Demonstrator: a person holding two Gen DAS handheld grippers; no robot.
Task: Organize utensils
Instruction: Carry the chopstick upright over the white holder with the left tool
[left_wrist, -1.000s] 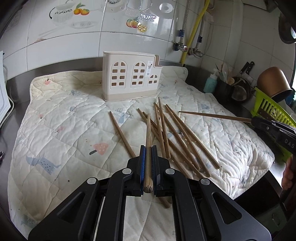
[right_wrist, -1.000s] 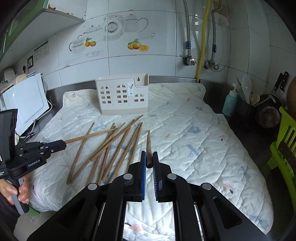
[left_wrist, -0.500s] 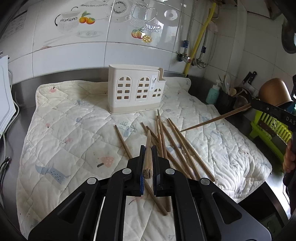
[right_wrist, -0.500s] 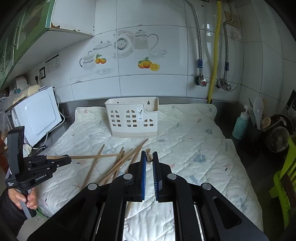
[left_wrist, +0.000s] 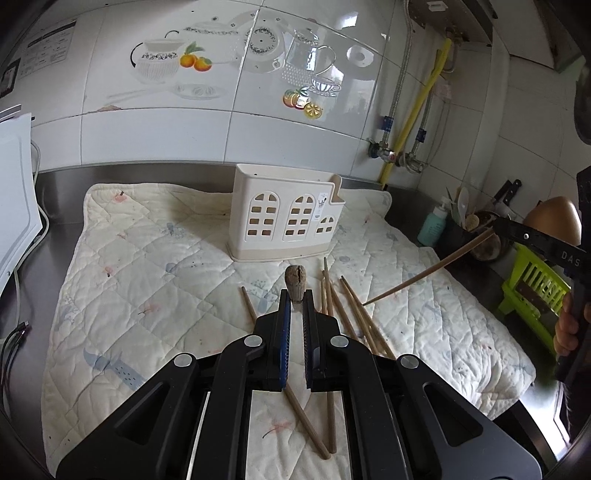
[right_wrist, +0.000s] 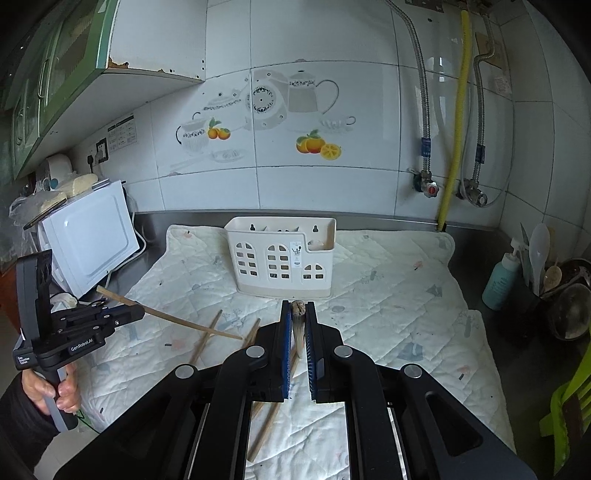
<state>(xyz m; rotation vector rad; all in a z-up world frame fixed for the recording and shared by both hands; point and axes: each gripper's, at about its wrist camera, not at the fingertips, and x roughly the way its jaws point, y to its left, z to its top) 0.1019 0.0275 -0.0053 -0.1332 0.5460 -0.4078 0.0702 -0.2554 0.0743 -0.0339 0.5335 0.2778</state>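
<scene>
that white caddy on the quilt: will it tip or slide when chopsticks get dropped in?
Probably light: the caddy looks like thin plastic full of window cutouts. It appears empty, so a sideways knock from a chopstick could shove or rock it. Its flared base sits flat on the soft quilt, which likely resists sliding somewhat. Lowering sticks straight down seems safer.

Utensil holder (right_wrist: 282, 258): cream plastic, arched window-grid cut-outs.
Chopsticks (left_wrist: 354, 314): plain brown wood.
Quilt (left_wrist: 147, 266): off-white, diamond-stitched, faint pink and blue prints.
Surface (left_wrist: 59, 199): grey steel.
Wall tiles (right_wrist: 295, 110): white, grey teapot-and-crockery decals with orange fruit.
Pipe (right_wrist: 456, 110): yellow.
Bottle (right_wrist: 502, 278): teal.
Rack (left_wrist: 535, 291): lime green.
Grippers (left_wrist: 295, 302) (right_wrist: 298, 308): black, blue-lined jaws.
</scene>
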